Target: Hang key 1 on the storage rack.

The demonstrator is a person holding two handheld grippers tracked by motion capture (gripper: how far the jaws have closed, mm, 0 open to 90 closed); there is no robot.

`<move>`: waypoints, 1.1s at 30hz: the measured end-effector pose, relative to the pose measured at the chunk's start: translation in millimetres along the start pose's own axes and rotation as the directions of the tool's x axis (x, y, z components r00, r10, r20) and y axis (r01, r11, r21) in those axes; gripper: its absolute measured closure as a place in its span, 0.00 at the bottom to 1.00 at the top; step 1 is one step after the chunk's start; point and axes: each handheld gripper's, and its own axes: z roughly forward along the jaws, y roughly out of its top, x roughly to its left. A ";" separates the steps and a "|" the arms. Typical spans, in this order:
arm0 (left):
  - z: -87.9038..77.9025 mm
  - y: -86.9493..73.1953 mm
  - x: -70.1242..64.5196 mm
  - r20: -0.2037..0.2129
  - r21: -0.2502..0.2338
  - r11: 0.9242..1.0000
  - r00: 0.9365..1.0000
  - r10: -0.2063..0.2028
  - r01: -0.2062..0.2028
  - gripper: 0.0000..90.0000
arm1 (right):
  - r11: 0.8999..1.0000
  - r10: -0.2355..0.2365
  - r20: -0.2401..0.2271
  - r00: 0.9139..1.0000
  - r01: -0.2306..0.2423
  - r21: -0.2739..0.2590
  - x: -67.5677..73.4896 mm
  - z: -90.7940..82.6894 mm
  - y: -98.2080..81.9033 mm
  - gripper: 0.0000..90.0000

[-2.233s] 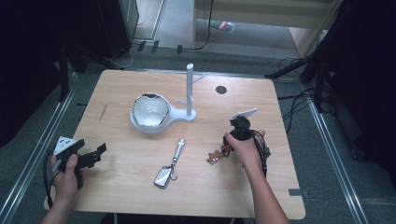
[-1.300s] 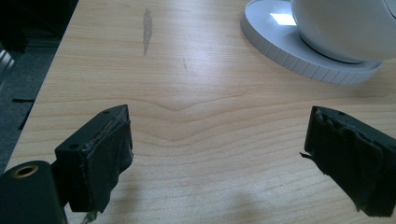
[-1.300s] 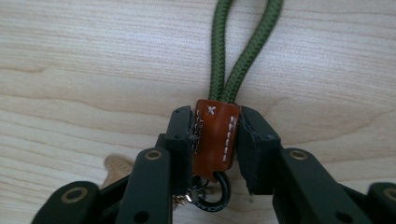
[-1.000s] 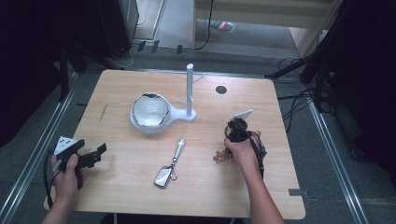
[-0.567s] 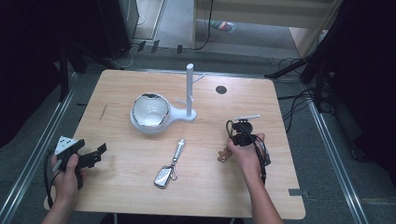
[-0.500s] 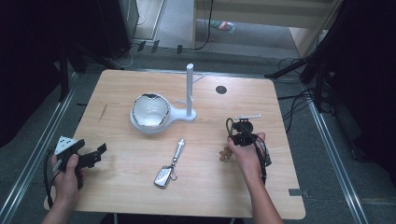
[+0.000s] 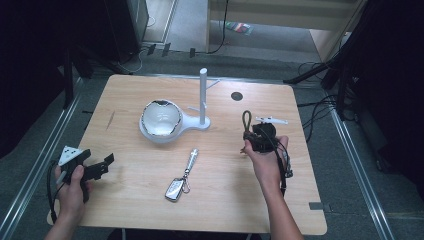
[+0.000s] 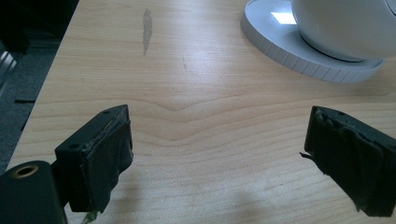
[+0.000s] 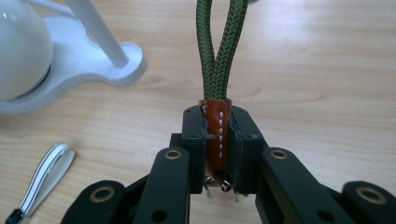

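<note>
Green braided cord loop [image 9: 219, 51] stands up from my right gripper [image 9: 218, 140], whose fingers [image 9: 194, 135] are clenched on the brown stitched leather tab [image 9: 215, 135] at the loop's base. In the high view that right gripper [image 7: 259, 137] is held above the right part of the wooden tabletop [image 7: 220, 200], the loop [image 7: 246, 120] pointing away from me, to the right of the white stand [image 7: 202, 100] and its white bowl [image 7: 161, 119]. My left gripper [image 7: 97, 167] sits low near the tabletop's left edge, its fingers [image 8: 105, 154] spread wide with nothing between them. A car key fob [image 7: 175, 190] with a metal strap lies between my hands.
</note>
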 end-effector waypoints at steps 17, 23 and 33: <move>0.0 0.0 0.0 0.000 0.000 1.000 1.000 0.000 0.000 0.09 | 0.988 -0.042 -0.014 0.999 0.039 -0.152 22.1 -7.0 27.9 0.89; 0.0 0.0 0.1 0.001 0.000 1.000 1.000 -0.001 0.001 0.09 | 0.982 -0.059 -0.006 0.998 0.057 -0.181 31.1 -4.1 37.5 0.89; 0.0 0.1 0.6 0.005 0.003 1.000 1.000 -0.002 0.002 0.09 | 0.970 -0.104 0.020 0.994 0.106 -0.217 45.9 4.0 53.9 0.89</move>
